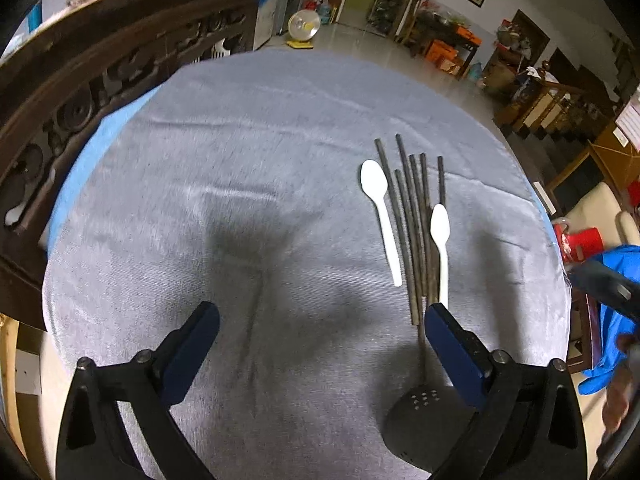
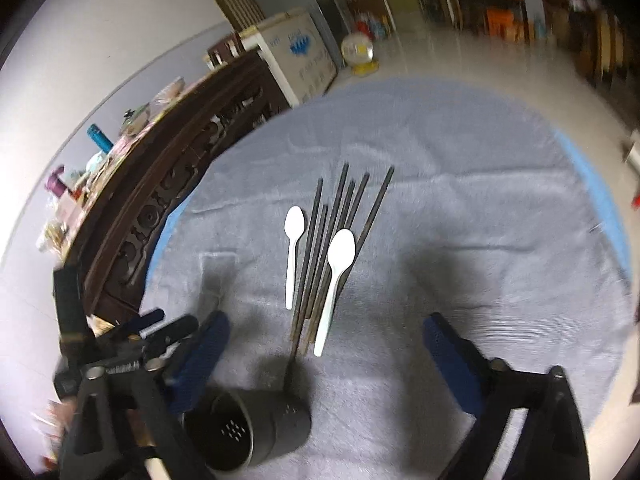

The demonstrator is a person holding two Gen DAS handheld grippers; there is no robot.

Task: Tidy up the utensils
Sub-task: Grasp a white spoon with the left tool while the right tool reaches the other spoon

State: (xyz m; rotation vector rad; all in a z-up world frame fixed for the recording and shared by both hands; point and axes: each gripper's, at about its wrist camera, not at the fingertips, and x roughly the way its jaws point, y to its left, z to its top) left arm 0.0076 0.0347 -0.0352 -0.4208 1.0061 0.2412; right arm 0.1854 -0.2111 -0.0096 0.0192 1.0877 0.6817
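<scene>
Several dark chopsticks (image 1: 416, 232) (image 2: 336, 248) lie fanned out on the grey cloth. One white plastic spoon (image 1: 380, 216) (image 2: 294, 252) lies on their left. A second white spoon (image 1: 440, 240) (image 2: 336, 280) lies on top of them. A black perforated utensil holder (image 1: 416, 420) (image 2: 248, 432) lies on its side near the chopsticks' near ends. My left gripper (image 1: 320, 320) hovers open over bare cloth, its right finger next to the chopstick ends. My right gripper (image 2: 326, 336) stands open above the near ends of the chopsticks and spoon, touching nothing.
The round table (image 1: 240, 160) is covered by grey cloth over blue. A carved dark wooden cabinet (image 1: 80, 92) stands close along its left side. A person's blue sleeve (image 1: 616, 320) and the other gripper show at the right edge. A fan (image 1: 304, 26) and cluttered shelves lie beyond.
</scene>
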